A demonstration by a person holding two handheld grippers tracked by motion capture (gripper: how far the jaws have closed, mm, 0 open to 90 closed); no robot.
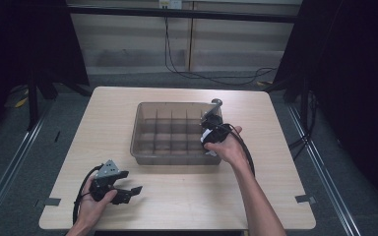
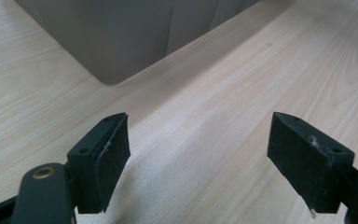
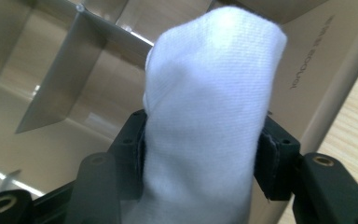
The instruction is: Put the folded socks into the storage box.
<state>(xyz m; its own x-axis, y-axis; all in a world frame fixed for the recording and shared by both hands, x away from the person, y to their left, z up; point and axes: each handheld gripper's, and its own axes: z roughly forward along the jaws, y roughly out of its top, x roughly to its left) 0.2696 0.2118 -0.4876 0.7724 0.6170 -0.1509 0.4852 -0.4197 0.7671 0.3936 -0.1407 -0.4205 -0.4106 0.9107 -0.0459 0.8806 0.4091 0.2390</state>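
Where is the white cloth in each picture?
High view: the white cloth is a small pale patch under the right gripper, at the right end of the grey divided bin.
Left gripper view: there is bare table and a corner of the bin, no cloth.
Right gripper view: the cloth stands mid-picture between the jaws, over the bin.
Shared landmark: the bin.

White cloth (image 3: 209, 121), translucent grey bin (image 1: 142, 147)
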